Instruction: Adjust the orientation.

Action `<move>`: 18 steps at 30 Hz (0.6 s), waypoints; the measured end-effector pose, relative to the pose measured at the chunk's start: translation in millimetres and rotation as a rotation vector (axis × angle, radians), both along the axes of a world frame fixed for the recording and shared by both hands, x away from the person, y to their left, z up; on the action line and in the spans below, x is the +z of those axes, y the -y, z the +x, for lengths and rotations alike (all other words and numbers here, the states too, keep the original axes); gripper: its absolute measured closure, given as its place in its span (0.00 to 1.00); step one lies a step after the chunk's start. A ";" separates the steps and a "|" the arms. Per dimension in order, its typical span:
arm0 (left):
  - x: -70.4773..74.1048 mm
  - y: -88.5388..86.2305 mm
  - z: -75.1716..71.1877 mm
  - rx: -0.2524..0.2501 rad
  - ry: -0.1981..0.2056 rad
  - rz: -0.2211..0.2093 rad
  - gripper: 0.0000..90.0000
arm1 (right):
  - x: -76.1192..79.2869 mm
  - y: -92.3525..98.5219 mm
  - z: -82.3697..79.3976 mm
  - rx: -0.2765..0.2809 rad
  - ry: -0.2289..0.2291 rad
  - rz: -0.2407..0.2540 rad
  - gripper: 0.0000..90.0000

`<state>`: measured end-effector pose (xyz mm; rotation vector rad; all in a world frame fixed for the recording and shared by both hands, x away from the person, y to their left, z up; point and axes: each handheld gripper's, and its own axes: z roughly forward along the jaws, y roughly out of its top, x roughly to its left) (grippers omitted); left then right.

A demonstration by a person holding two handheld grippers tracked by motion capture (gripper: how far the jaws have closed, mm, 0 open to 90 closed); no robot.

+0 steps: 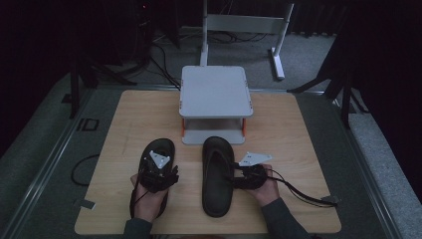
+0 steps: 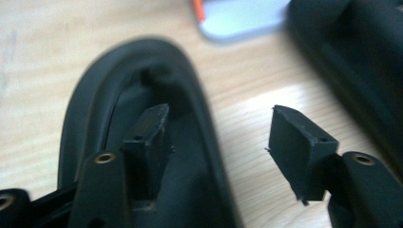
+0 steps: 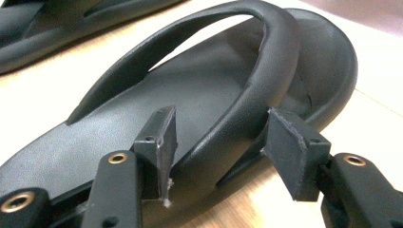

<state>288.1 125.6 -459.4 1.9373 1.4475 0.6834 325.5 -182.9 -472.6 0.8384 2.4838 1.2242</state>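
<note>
High view down over the table [image 1: 298,129]; tool views close, perhaps forward, sharing both sandals.

From my screen I see a light wooden table [image 1: 298,149] standing on grey carpet [image 1: 45,149] (dim all round, the far corners nearly black). Beyond its far edge, a white frame stand [image 1: 246,25] rises among loose black cables [image 1: 164,55]; dark tripod legs [image 1: 343,89] flank both sides.
</note>
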 end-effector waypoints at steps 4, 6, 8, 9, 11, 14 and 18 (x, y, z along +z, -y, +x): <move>-8.5 -1.3 4.5 0.003 -0.027 0.014 0.64 | -0.5 0.0 0.1 0.003 0.002 -0.003 0.49; -9.1 -1.4 4.7 0.001 -0.026 0.011 0.67 | -0.6 0.1 0.3 0.003 0.002 -0.003 0.49; -9.8 -1.7 4.0 0.007 -0.012 0.006 0.71 | -0.7 -0.1 0.3 0.001 0.000 -0.002 0.49; -10.1 -1.6 3.8 0.003 -0.010 -0.002 0.83 | -0.8 -0.1 0.3 0.001 -0.001 -0.001 0.49; -10.3 0.3 3.2 0.011 -0.005 -0.001 0.85 | -0.9 -0.2 0.2 0.002 -0.001 -0.002 0.48; -8.4 0.3 2.2 0.009 -0.005 -0.021 0.87 | -0.9 -0.2 0.0 0.003 0.000 -0.002 0.48; -3.6 1.0 1.8 0.007 0.010 -0.042 0.89 | -1.2 -0.1 0.6 0.003 -0.003 -0.001 0.48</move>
